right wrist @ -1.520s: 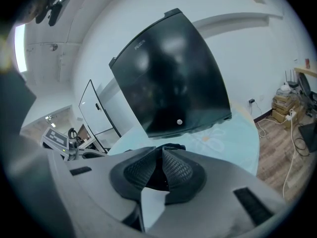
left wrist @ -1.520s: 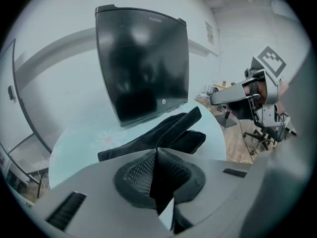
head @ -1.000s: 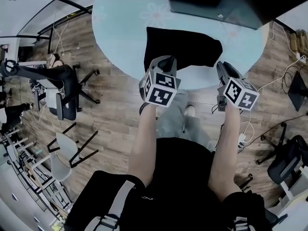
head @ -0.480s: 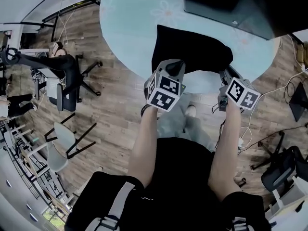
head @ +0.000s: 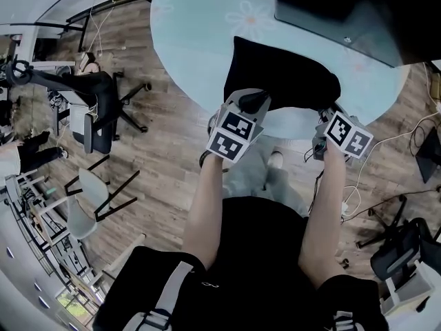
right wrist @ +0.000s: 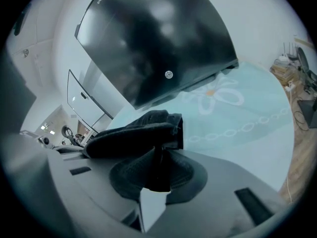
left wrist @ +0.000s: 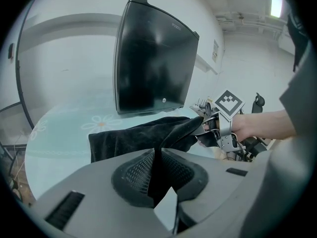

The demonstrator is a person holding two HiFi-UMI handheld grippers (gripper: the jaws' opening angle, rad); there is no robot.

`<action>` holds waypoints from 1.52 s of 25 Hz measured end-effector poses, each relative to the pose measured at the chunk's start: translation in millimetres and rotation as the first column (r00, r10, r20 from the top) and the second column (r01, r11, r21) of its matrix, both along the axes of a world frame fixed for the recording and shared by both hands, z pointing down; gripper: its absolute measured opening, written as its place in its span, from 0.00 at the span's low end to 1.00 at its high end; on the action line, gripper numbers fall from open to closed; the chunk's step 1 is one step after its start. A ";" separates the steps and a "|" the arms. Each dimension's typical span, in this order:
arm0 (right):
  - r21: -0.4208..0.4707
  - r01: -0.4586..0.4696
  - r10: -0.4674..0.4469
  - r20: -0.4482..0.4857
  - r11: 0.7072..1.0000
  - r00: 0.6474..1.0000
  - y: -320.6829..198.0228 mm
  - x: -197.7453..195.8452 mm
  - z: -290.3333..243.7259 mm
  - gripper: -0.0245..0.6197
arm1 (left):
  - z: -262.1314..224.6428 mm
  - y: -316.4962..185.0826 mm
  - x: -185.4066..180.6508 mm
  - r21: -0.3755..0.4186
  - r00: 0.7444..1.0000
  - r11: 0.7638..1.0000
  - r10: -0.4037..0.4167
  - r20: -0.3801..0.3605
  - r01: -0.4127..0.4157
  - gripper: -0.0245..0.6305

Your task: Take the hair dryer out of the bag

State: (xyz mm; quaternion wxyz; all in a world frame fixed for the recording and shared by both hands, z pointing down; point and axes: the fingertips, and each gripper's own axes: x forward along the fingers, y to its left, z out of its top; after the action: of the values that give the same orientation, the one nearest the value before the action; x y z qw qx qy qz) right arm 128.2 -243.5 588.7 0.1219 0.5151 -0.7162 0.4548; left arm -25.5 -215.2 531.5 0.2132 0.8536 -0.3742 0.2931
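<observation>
Left gripper (left wrist: 157,170): jaws opening, black bag (head: 279,74) cloth pinched between them.
Right gripper (right wrist: 157,167): jaws closing on the bag's other edge.
Bag: soft, limp, on the round table (head: 196,43).
Hair dryer: hidden, probably inside; we expect it rigid, smooth; grip its handle.

The bag (head: 282,74) is showing plain black. The counter (head: 200,19) is looking pale aqua, carrying white flowers with orange centres and a faint chain of what may be white rings. The monitor (head: 358,12) is gleaming glossy black; the floor (head: 165,157) is showing brown wood planks.
</observation>
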 end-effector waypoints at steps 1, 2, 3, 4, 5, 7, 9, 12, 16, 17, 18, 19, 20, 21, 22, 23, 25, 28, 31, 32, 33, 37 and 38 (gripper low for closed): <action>-0.001 0.003 -0.003 -0.004 1.000 1.000 -0.4 -0.5 0.0 0.12 | -1.4 -0.2 -2.9 -0.006 1.000 1.000 -0.007 -0.012 0.007 0.13; -0.001 0.006 -0.006 -0.007 1.000 1.000 -0.6 -0.9 -0.3 0.12 | -2.4 0.2 -5.5 -0.015 1.000 1.000 -0.014 -0.022 0.014 0.15; -0.001 0.008 -0.008 -0.009 1.000 1.000 -0.5 -0.8 -0.6 0.11 | -3.2 1.5 -7.4 -0.023 0.999 1.000 -0.018 -0.029 0.017 0.16; -0.003 0.008 -0.008 -0.010 1.000 1.000 -0.3 -0.8 -1.0 0.11 | -4.1 3.6 -8.9 -0.027 0.999 1.000 -0.016 -0.032 0.015 0.17; -0.006 0.009 -0.009 -0.008 1.000 1.000 -0.1 -1.2 -1.3 0.10 | -5.3 6.0 -10.6 -0.028 0.999 1.000 -0.012 -0.031 0.011 0.19; -0.012 0.010 -0.010 0.003 1.000 1.000 0.1 -3.1 -2.2 0.10 | -9.3 9.7 -16.6 -0.022 0.999 1.000 -0.009 -0.032 0.008 0.21; -0.015 0.004 -0.004 0.024 1.000 1.000 -0.6 -4.2 -3.8 0.09 | -14.1 9.3 -28.2 -0.011 0.999 0.999 -0.035 -0.037 0.035 0.21; -0.014 -0.007 0.008 0.054 1.000 0.999 -2.3 -4.0 -7.0 0.08 | -13.5 7.4 -56.1 -0.015 0.994 0.994 -0.110 -0.021 0.110 0.21; -0.012 -0.002 0.003 0.053 1.000 0.999 -3.6 -4.3 -8.3 0.08 | 5.0 15.1 -100.4 -0.072 0.974 0.971 -0.226 0.033 0.228 0.21; -0.011 -0.002 0.003 0.053 1.000 0.999 -3.8 -4.3 -8.2 0.08 | 12.5 18.5 -110.1 -0.096 0.966 0.962 -0.254 0.047 0.257 0.22; -0.011 -0.002 0.003 0.053 1.000 0.999 -3.9 -4.2 -7.9 0.08 | 20.3 22.1 -117.9 -0.121 0.959 0.951 -0.278 0.060 0.283 0.26; -0.012 -0.003 0.004 0.054 1.000 0.999 -3.8 -4.1 -7.7 0.08 | 28.1 25.8 -123.5 -0.142 0.952 0.942 -0.297 0.072 0.305 0.29; -0.012 -0.003 0.004 0.054 1.000 0.999 -3.6 -3.9 -7.4 0.08 | 35.4 29.3 -126.6 -0.160 0.947 0.933 -0.312 0.082 0.321 0.29; -0.013 -0.002 0.003 0.053 1.000 0.999 -3.5 -3.6 -7.1 0.08 | 42.4 32.4 -127.0 -0.176 0.943 0.927 -0.320 0.088 0.331 0.29; -0.014 -0.002 0.003 0.052 1.000 0.999 -3.5 -3.2 -6.9 0.08 | 49.3 35.2 -125.1 -0.192 0.942 0.922 -0.323 0.091 0.335 0.29; -0.014 -0.001 0.002 0.051 1.000 0.999 -3.7 -2.8 -6.9 0.08 | 56.3 37.4 -121.7 -0.208 0.942 0.919 -0.323 0.093 0.335 0.29; -0.014 0.000 0.001 0.050 1.000 0.999 -4.4 -2.7 -6.9 0.08 | 68.5 39.7 -115.5 -0.233 0.943 0.914 -0.318 0.100 0.333 0.29; -0.019 0.007 -0.006 0.050 1.000 0.999 -4.5 -3.4 -7.8 0.08 | 78.2 35.5 -113.3 -0.252 0.937 0.903 -0.334 0.102 0.349 0.29; -0.023 0.010 -0.008 0.056 1.000 0.998 -4.4 -4.9 -8.1 0.08 | 81.3 30.3 -116.3 -0.259 0.929 0.893 -0.350 0.117 0.369 0.26; -0.022 0.008 -0.007 0.064 1.000 0.998 -4.6 -4.9 -8.2 0.08 | 81.6 29.8 -117.2 -0.256 0.928 0.893 -0.349 0.127 0.371 0.26; -0.021 0.005 -0.004 0.076 1.000 0.997 -5.3 -4.5 -8.8 0.08 | 81.8 29.6 -117.8 -0.253 0.927 0.892 -0.351 0.134 0.374 0.23; -0.015 0.004 -0.003 0.101 1.000 0.995 -10.0 -5.2 -13.4 0.08 | 80.3 27.0 -117.0 -0.269 0.907 0.867 -0.413 0.085 0.420 0.10; -0.008 0.008 -0.007 0.094 1.000 0.996 -12.0 -5.6 -15.8 0.08 | 79.3 25.9 -117.1 -0.272 0.901 0.861 -0.426 0.077 0.430 0.09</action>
State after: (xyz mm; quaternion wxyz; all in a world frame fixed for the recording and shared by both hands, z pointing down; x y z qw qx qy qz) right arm 122.6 -255.5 572.8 0.0920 0.4900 -0.7211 0.4812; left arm -142.6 -189.3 610.8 0.3897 0.7077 -0.5101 0.2950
